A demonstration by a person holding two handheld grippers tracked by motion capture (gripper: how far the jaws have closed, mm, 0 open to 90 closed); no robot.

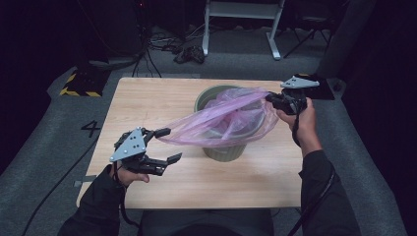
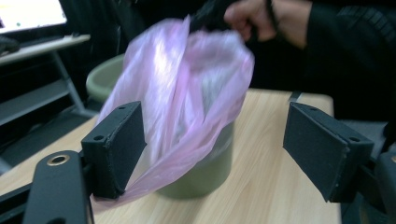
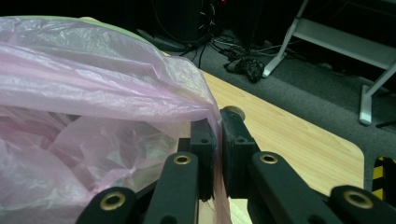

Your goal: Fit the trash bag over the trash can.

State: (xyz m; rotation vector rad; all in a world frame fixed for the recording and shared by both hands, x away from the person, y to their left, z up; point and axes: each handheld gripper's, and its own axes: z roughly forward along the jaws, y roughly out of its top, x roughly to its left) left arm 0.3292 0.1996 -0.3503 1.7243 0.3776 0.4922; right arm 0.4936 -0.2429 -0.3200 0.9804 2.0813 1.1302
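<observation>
Pink bag (image 1: 221, 120) stretches from the right gripper (image 1: 271, 99), which pinches its far-right edge, down-left over the bin (image 1: 223, 150) to the spread left gripper (image 1: 167, 144), its corner just beside the upper pad.

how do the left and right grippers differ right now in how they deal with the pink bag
The left gripper stands open, while the right gripper is shut on the pink bag. The left gripper's fingers only brush the bag's edge; the right's fingers pinch it over the green bin. Both have black padded fingers.
</observation>
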